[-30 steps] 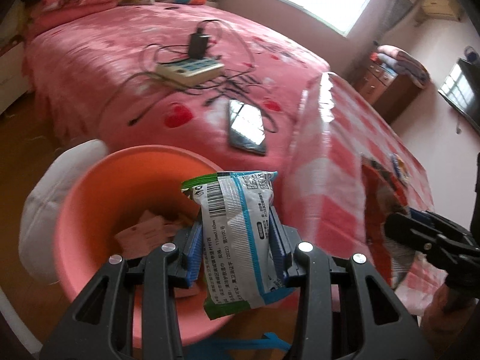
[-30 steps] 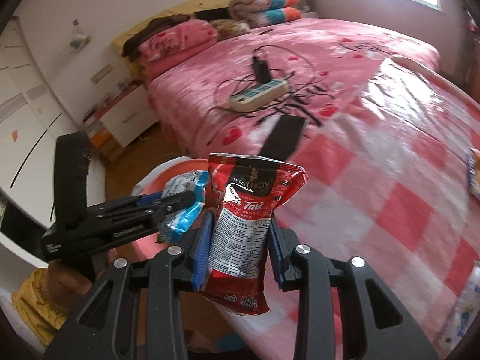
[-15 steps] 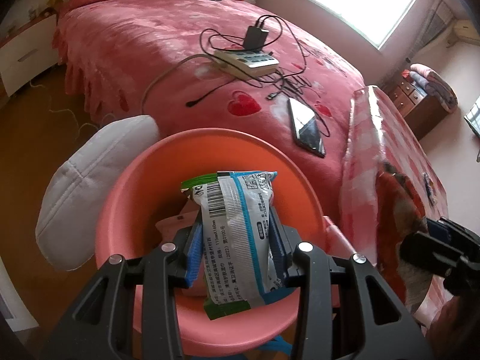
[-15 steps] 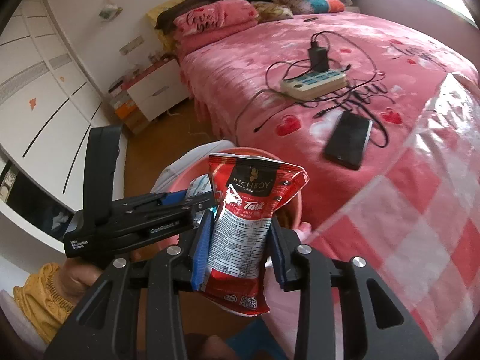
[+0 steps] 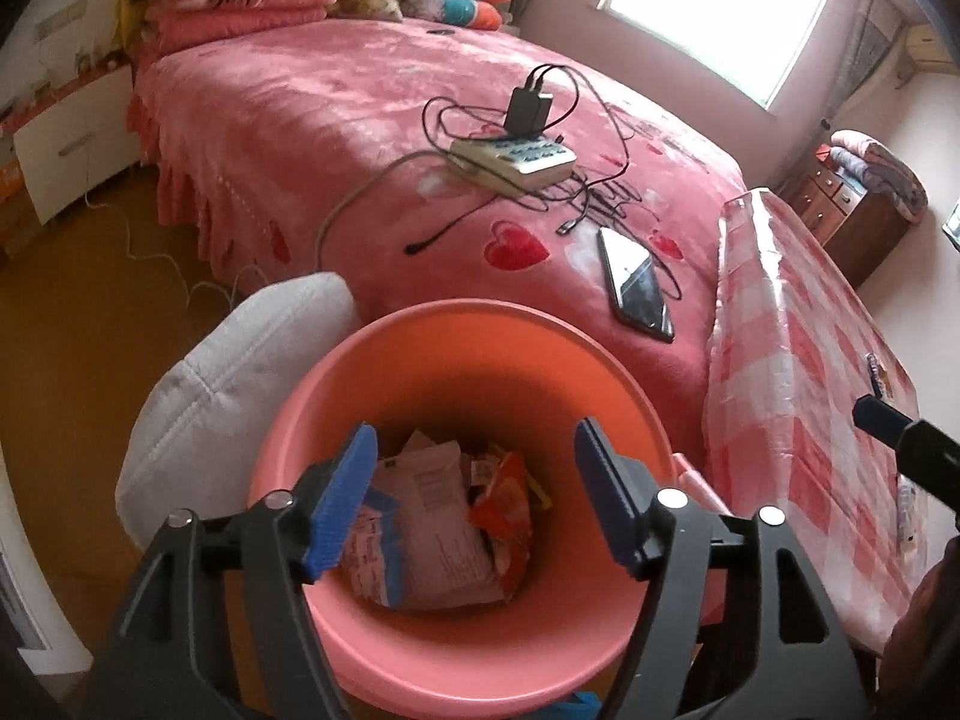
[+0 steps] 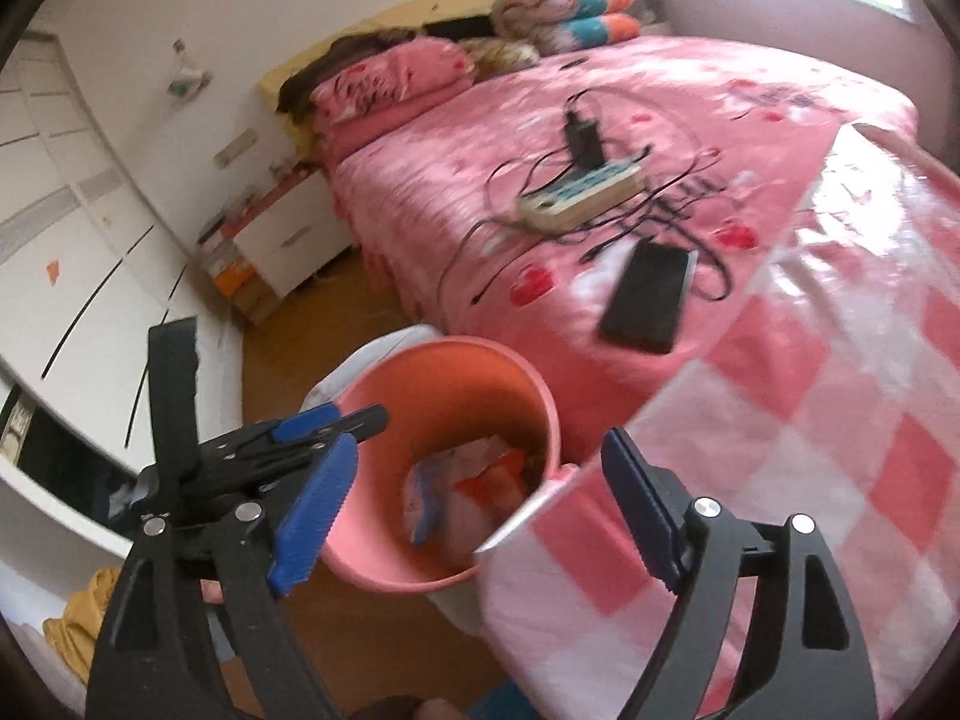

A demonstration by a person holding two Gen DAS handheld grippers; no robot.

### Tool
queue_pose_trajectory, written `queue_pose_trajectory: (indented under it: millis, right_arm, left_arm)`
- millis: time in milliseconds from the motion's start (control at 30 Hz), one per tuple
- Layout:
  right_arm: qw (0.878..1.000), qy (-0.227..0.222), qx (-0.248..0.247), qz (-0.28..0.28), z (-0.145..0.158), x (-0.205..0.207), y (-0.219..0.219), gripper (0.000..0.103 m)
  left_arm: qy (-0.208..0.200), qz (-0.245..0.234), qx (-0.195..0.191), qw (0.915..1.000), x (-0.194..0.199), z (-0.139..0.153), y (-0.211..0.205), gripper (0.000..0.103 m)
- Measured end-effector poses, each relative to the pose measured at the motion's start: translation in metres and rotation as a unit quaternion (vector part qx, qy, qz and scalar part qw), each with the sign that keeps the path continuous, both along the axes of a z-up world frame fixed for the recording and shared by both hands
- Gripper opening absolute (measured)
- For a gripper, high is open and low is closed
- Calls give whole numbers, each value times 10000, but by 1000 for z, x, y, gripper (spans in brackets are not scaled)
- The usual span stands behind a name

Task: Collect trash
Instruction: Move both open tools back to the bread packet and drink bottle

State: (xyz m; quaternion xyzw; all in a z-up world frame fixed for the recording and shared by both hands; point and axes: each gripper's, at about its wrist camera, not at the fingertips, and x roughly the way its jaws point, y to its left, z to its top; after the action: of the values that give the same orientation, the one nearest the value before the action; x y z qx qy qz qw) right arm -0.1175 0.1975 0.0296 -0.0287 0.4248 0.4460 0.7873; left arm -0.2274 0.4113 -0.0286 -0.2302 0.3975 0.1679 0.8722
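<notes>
**Both grippers opening over the pink bin, nothing between the pads**

Left wrist view: left gripper (image 5: 474, 498) low in the centre of the frame, jaws spread and opening, nothing between the blue pads (image 5: 345, 501). Directly below, pink bin (image 5: 456, 324) with crumpled wrappers (image 5: 438, 528) lying at the bottom. Grey cushion (image 5: 240, 384) touching the bin at the left. Phone (image 5: 636, 282) and power strip (image 5: 516, 159) on the pink bed (image 5: 336, 138), upper centre.

Right wrist view, somewhat blurred: right gripper (image 6: 474, 510) at bottom centre, jaws wide and opening, empty between the pads. Bin (image 6: 444, 354) in the centre, just beside the checkered cloth (image 6: 810, 450) at the right, wrappers (image 6: 474, 492) inside. Left gripper (image 6: 336, 420) at the left, over the rim.
</notes>
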Motion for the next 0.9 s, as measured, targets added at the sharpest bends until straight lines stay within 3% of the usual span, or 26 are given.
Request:
queue_pose_trajectory:
  millis: [233,533,700,900]
  right_arm:
    - [9987,-118,162,-467,3,6,-40,91]
    - [9953,-187,360,-879,-6,2,-85,91]
    - [9920,-242,499,-1136,-5,3,-109,91]
    - [9871,-356,550,-1459,-4,5,-137,93]
  left_arm:
    - [-366,-66,314,9988,2,15,-17,84]
    - [-823,-699,747,9913,14,43,-62,84]
    - [-834,-896,671,9902,24,50,-83,84]
    - [-750,-1002,857,9884,38,59,-110,84]
